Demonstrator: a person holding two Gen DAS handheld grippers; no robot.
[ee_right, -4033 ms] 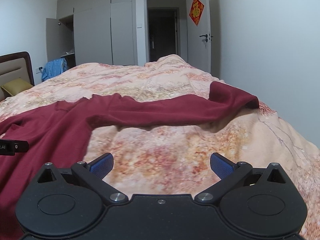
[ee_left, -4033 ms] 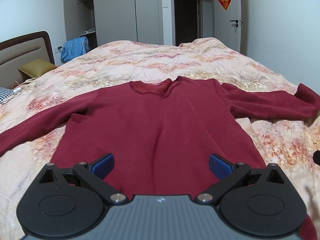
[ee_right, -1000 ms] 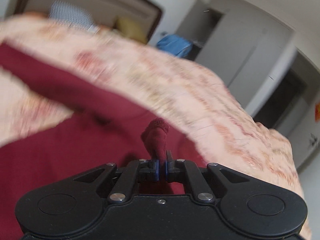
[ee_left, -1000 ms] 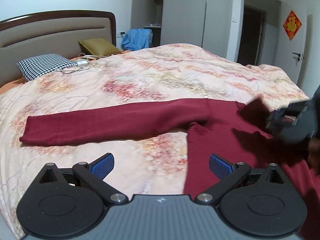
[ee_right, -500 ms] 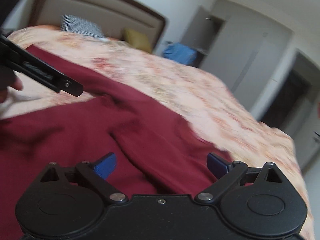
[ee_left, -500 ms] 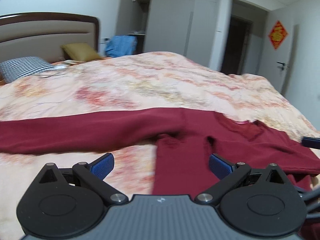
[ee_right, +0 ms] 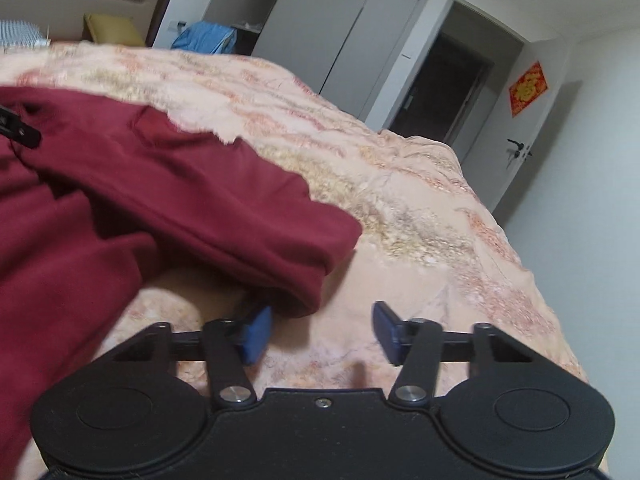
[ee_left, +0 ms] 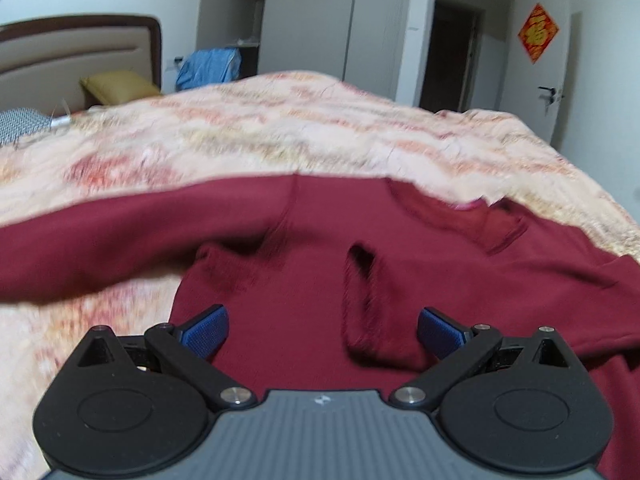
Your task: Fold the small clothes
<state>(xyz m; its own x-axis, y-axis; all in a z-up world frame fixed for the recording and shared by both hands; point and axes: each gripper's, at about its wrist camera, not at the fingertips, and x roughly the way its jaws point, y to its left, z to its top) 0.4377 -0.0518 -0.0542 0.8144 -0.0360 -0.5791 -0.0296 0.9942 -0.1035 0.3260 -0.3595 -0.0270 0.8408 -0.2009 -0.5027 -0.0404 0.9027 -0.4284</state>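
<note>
Sweater (ee_left: 304,280) spread on bed (ee_left: 280,128), ahead of left hand-held gripper (ee_left: 322,330), held wide, empty. One sleeve (ee_right: 224,208) laid across body; other sleeve (ee_left: 100,240) unfolded. Right hand-held gripper (ee_right: 318,334) half-wide, closing, nothing gripped, fold edge just ahead.

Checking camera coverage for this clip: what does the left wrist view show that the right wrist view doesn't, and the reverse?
Left wrist only: the outstretched sleeve, the cuff of the sleeve already folded onto the body, and the open left claw over the sweater.

Right wrist only: the folded shoulder edge just ahead of the closing right claw, nothing between its pads, and the bed's right side.

Both: the sweater, neckline, bedspread, headboard, yellow pillow, blue cloth, wardrobe and door.
</note>
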